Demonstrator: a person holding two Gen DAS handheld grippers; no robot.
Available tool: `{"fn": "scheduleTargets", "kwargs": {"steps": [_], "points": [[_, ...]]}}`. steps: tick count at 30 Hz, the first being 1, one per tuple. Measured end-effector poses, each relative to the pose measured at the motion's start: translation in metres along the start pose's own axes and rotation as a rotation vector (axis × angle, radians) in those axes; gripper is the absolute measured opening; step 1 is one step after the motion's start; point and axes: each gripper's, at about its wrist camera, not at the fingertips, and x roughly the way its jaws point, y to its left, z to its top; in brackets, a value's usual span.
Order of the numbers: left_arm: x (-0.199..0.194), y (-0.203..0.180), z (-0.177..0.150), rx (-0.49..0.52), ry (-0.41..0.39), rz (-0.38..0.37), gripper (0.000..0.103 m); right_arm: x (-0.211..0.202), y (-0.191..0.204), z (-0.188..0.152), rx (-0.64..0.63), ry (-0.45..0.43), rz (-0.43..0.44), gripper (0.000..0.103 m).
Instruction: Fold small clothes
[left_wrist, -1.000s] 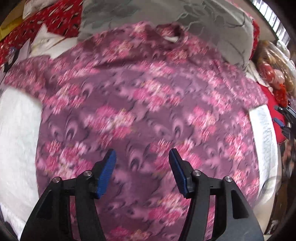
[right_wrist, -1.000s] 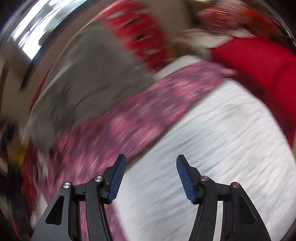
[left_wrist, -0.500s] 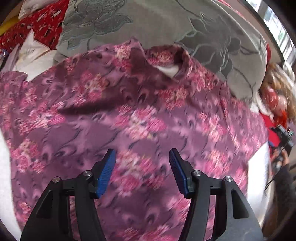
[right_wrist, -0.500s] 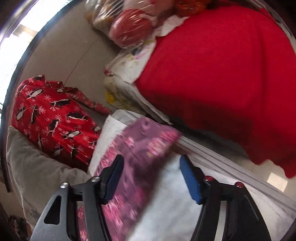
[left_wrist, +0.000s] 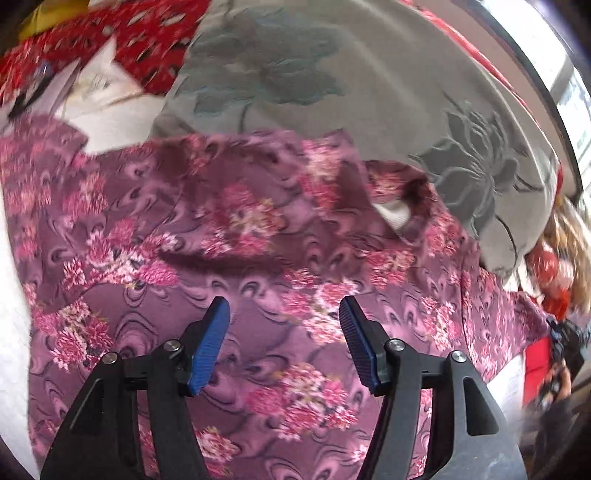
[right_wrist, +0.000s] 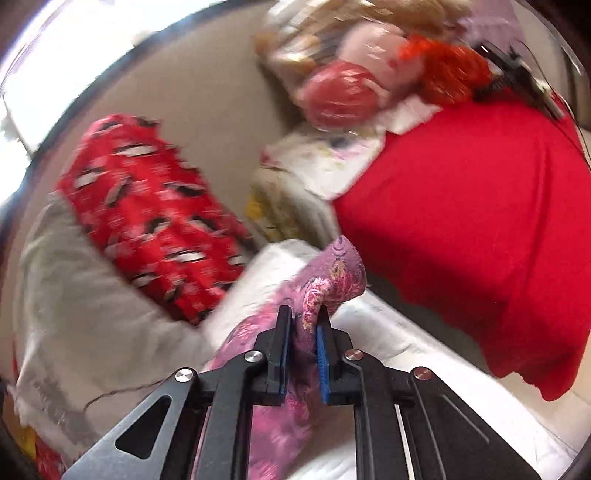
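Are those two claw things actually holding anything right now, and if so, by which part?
The right gripper has just closed on the end of the purple floral shirt's sleeve. The left gripper hangs open above the shirt, holding nothing.

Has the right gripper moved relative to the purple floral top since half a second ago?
Yes. The right gripper has come forward onto the purple floral top sleeve end, toward the red blanket. Its jaws have just been closing and now pinch the sleeve.

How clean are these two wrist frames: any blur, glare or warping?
Left wrist view: floral garment softly smeared, fisheye bending the grey cushion, window edge bright at right. Right wrist view: red patterned cloth streaked by motion, upper left blown out, right gripper and pinched fabric fairly sharp.
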Motion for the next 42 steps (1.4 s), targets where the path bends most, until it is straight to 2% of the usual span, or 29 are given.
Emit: {"fn": "scheduleTargets", "kwargs": {"steps": [4, 9, 13, 17, 19, 21, 23, 25, 27, 29, 30, 33, 36, 40, 42], "points": [[0.018, 0.011, 0.001, -0.012, 0.062, -0.015, 0.061, -0.027, 0.041, -0.018, -0.066, 0.015, 0.075, 0.012], [0.024, 0.003, -0.001, 0.034, 0.075, -0.014, 0.067, -0.053, 0.103, -0.06, -0.143, 0.059, 0.194, 0.008], [0.03, -0.008, -0.004, 0.077, 0.087, -0.003, 0.067, -0.062, 0.149, -0.097, -0.197, 0.112, 0.278, 0.004], [0.031, -0.008, -0.002, 0.07, 0.106, -0.038, 0.067, -0.063, 0.192, -0.134, -0.265, 0.176, 0.341, 0.003], [0.028, -0.003, -0.001, 0.064, 0.112, -0.06, 0.067, -0.062, 0.209, -0.15, -0.314, 0.208, 0.344, 0.003], [0.027, 0.003, 0.002, 0.062, 0.116, -0.069, 0.067, -0.061, 0.216, -0.164, -0.353, 0.217, 0.319, 0.007], [0.024, 0.008, 0.003, 0.063, 0.114, -0.067, 0.067, -0.052, 0.207, -0.174, -0.339, 0.247, 0.235, 0.013], [0.021, 0.01, 0.003, 0.072, 0.113, -0.064, 0.067, -0.045, 0.196, -0.184, -0.36, 0.255, 0.124, 0.033], [0.022, 0.009, 0.003, 0.075, 0.11, -0.057, 0.067, -0.041, 0.187, -0.191, -0.43, 0.218, 0.005, 0.037], [0.02, 0.008, 0.003, 0.078, 0.105, -0.048, 0.067, -0.037, 0.183, -0.192, -0.492, 0.198, -0.072, 0.051], [0.021, 0.005, 0.001, 0.08, 0.103, -0.045, 0.067, -0.034, 0.18, -0.19, -0.505, 0.198, -0.083, 0.062], [0.024, -0.005, -0.004, 0.08, 0.098, -0.077, 0.067, -0.026, 0.185, -0.189, -0.563, 0.189, -0.088, 0.069], [0.025, -0.017, -0.007, 0.096, 0.103, -0.12, 0.067, -0.007, 0.192, -0.19, -0.63, 0.218, -0.112, 0.07], [0.029, -0.034, -0.012, 0.135, 0.1, -0.099, 0.067, 0.023, 0.191, -0.2, -0.684, 0.277, -0.193, 0.069], [0.031, -0.04, -0.014, 0.149, 0.096, -0.09, 0.067, 0.031, 0.187, -0.202, -0.697, 0.278, -0.201, 0.067]]}}
